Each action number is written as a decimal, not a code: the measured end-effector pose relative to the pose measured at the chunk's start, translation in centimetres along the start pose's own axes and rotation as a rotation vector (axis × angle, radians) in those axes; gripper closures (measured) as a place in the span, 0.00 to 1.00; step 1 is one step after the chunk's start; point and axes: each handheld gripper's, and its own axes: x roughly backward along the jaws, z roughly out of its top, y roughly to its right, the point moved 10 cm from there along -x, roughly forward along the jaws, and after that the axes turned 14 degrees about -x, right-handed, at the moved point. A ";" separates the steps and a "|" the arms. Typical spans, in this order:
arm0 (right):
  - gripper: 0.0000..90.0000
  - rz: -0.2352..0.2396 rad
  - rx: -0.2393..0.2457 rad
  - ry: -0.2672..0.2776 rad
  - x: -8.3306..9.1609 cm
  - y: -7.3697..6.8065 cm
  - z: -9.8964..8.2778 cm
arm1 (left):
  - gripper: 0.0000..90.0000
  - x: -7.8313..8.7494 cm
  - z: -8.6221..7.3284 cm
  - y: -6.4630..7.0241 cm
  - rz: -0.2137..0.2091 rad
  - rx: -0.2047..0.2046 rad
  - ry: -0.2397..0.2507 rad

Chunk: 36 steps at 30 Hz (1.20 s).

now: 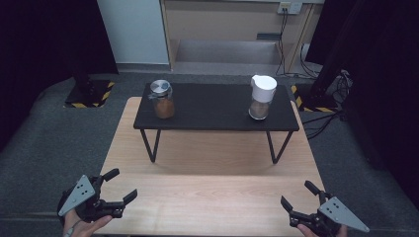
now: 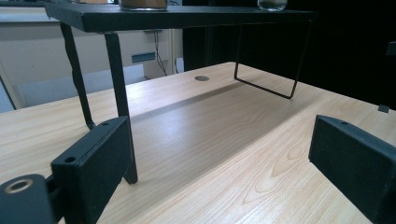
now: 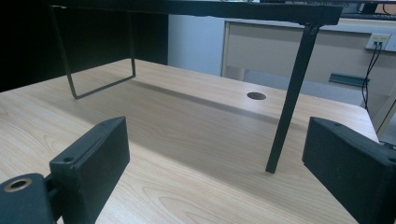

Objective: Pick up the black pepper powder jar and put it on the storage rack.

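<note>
surface (image 1: pixel 207 197): light wood, round hole (image 2: pixel 201 78) nr far edge
floor (image 1: pixel 54 143): grey carpet
wall socket (image 1: pixel 289 7): cables (image 1: pixel 284 37) hang down

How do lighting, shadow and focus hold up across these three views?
High view: dim, black corners, soft detail, yet both jars read clearly. Left gripper view: a broad shadow under the black shelf crosses the table; near jaws slightly soft. Right gripper view: same shadow band, dark left background.

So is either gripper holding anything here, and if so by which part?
Nothing is held. The left gripper and right gripper both stand open over the wooden table, away from the two jars on the black shelf.
</note>
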 end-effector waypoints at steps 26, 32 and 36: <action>0.07 0.019 -0.052 0.014 -0.1 0.1 -0.2 | 0.05 -0.1 0.1 -0.1 -0.009 0.016 0.010; 0.07 0.041 -0.062 0.013 -0.2 0.1 -0.3 | 0.05 -0.1 0.0 -0.1 -0.010 0.025 0.012; 0.06 0.059 -0.081 0.021 -0.3 0.1 -0.3 | 0.05 0.0 0.0 -0.1 -0.008 0.036 0.019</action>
